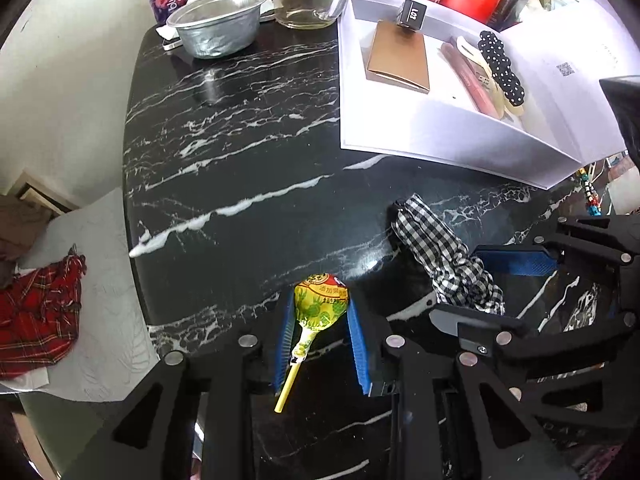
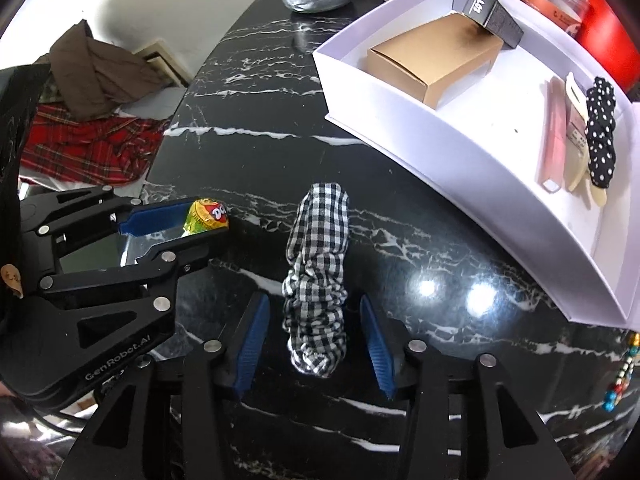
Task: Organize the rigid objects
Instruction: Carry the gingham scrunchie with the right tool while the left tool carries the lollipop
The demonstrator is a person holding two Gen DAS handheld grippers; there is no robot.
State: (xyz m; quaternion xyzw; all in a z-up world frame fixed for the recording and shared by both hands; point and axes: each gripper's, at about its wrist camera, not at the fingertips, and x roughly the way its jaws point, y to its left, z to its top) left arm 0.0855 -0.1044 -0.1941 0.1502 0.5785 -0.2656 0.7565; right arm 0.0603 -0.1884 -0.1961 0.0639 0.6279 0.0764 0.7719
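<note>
Left gripper clamps the yellow-wrapped lollipop, ready for the white tray at one o'clock; right gripper straddles the black-and-white gingham scrunchie, jaws apart, not pressing.

Glossy black marble table (white-veined) beside a white wall.

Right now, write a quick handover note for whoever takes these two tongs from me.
Left tongs: shut on the lollipop, held by its wrapped head, stick pointing back toward the camera, above the black marble table.
Right tongs: open, pads on either side of the checked scrunchie lying on the table, not pressing it.
White tray: already holds a tan box, a small black box, a pink tube, a cream clip and a polka-dot scrunchie.
Left to do: likely put the lollipop in the tray, then deal with the checked scrunchie.
</note>
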